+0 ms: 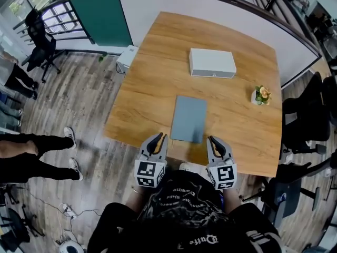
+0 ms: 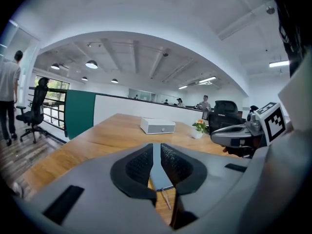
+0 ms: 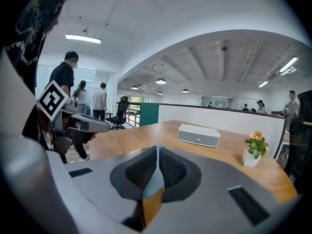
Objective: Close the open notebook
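A grey-blue notebook lies flat and closed on the wooden table, near its front edge. My left gripper hovers just left of the notebook's near corner, and my right gripper just right of it; neither touches the cover. In the left gripper view the left gripper has its jaws nearly together with nothing between them, and a strip of the notebook shows beyond. The right gripper view shows the right gripper with tips meeting, empty, over the notebook.
A white box sits at the table's far middle and a small potted flower at the right. Black office chairs stand to the right. A person's legs are on the floor at left. A white partition runs behind.
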The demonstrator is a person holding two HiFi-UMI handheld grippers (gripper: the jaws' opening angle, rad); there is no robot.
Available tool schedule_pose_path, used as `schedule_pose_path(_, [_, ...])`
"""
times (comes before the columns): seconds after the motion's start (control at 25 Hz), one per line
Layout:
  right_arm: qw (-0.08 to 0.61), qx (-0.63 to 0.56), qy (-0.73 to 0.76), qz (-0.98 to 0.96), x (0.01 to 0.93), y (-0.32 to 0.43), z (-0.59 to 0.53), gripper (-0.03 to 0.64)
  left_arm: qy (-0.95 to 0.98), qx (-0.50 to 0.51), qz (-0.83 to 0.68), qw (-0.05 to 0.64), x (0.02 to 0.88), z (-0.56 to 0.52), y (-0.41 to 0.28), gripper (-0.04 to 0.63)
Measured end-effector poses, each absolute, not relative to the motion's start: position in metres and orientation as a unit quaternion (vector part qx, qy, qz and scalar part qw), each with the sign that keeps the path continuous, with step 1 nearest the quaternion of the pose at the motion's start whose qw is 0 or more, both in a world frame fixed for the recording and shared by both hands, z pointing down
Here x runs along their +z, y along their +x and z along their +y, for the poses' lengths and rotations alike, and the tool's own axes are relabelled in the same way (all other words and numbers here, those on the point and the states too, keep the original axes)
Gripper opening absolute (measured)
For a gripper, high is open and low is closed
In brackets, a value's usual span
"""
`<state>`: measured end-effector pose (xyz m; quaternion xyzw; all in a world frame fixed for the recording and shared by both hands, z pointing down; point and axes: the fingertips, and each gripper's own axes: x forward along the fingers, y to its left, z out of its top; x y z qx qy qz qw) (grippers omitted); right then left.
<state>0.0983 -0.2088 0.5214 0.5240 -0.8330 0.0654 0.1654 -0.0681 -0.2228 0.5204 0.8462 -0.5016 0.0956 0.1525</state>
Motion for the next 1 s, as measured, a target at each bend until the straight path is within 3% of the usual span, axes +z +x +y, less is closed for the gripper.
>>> schedule_pose_path(0.2, [0.165, 0.072, 0.520, -0.835, 0.522, 0.094, -0.207, 0.006, 0.861, 0.102, -0.474, 0.156, 0.520, -0.222, -0.056, 0.023])
schedule_pose_path(1.0, [0.203, 0.056, 0.517, -0.830, 0.530, 0.089, -0.215, 0.005, 0.839, 0.102, -0.503, 0.182, 0.533, -0.227, -0.074, 0.021])
